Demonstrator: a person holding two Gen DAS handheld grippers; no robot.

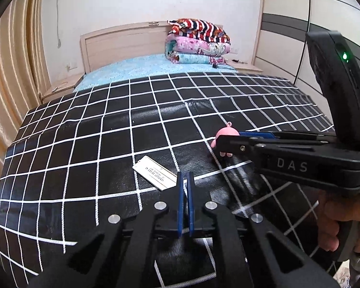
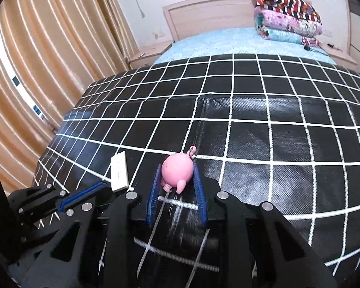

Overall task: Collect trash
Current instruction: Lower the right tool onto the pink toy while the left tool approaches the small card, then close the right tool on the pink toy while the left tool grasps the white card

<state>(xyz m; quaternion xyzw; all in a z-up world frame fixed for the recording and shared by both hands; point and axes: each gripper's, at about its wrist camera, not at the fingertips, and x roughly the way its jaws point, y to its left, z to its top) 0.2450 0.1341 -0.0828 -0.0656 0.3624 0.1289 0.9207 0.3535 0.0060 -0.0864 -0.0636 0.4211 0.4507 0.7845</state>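
Right wrist view: right tool [image 2: 176, 184] clenches a pink round figurine [image 2: 177, 171] for collection, while left tool [image 2: 108, 187] beside it pinches a white paper tag's [image 2: 119, 171] edge, both low over the black grid-patterned mat [image 2: 276, 132] covering the bed.

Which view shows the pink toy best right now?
Right wrist: the pink toy sits centred and whole between the right tool's blue pads. Left wrist shows only part of it, hidden behind that tool.
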